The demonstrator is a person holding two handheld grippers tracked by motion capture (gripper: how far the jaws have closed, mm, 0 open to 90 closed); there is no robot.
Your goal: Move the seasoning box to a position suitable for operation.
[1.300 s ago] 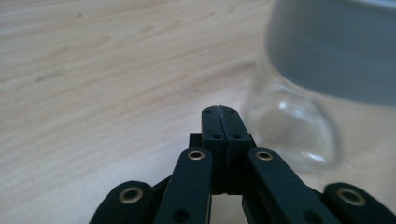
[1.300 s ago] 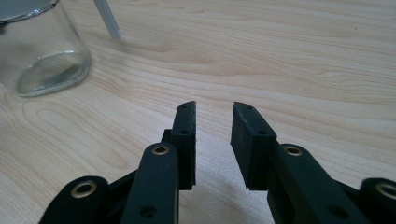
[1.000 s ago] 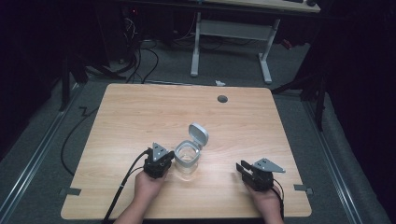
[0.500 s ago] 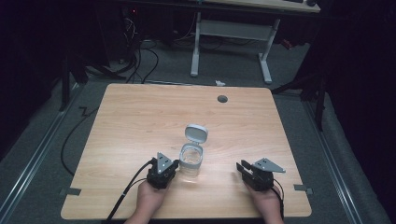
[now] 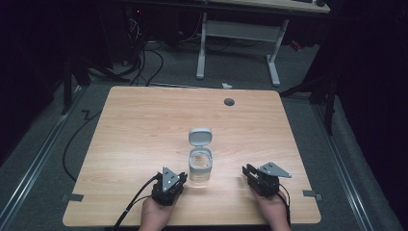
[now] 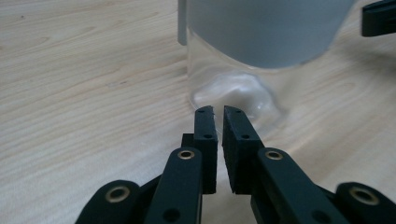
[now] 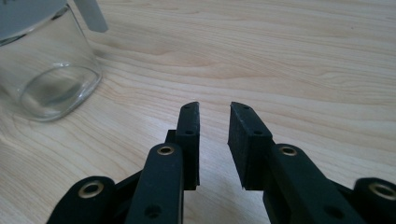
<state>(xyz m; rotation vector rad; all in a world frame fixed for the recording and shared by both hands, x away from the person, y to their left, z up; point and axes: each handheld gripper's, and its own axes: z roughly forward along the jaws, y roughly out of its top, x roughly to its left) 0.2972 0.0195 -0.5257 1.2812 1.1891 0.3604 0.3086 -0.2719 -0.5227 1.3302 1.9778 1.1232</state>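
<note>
1. My left gripper (image 6: 218, 112) has its jaws drawn almost together, a thin slit between the pads, holding nothing. Its tips sit low over the wood, just short of the base of the clear jar (image 6: 233, 84).
2. My right gripper (image 7: 214, 108) has its jaws a little apart, a plain gap of bare wood between them, also holding nothing. The jar (image 7: 46, 70) stands off to the upper left of that view, apart from the tips.
3. From the high view, the left gripper (image 5: 169, 185) is just beside the jar (image 5: 200, 168) on its near left side; I cannot tell whether they touch. The right gripper (image 5: 262, 179) rests well to the jar's other side, each gripper held in a hand at the table's near edge.
4. The jar is clear glass or plastic with a grey collar and a grey flip lid (image 5: 200, 136) standing open, hinged at the far side. I can read no label or writing on it.
5. The table (image 5: 144, 120) is pale wood-grain with a round cable hole (image 5: 229, 102) near its far edge.
6. Beyond it I see grey floor, loose cables (image 5: 139, 57) and a white desk frame (image 5: 238, 33) in a dark room.
</note>
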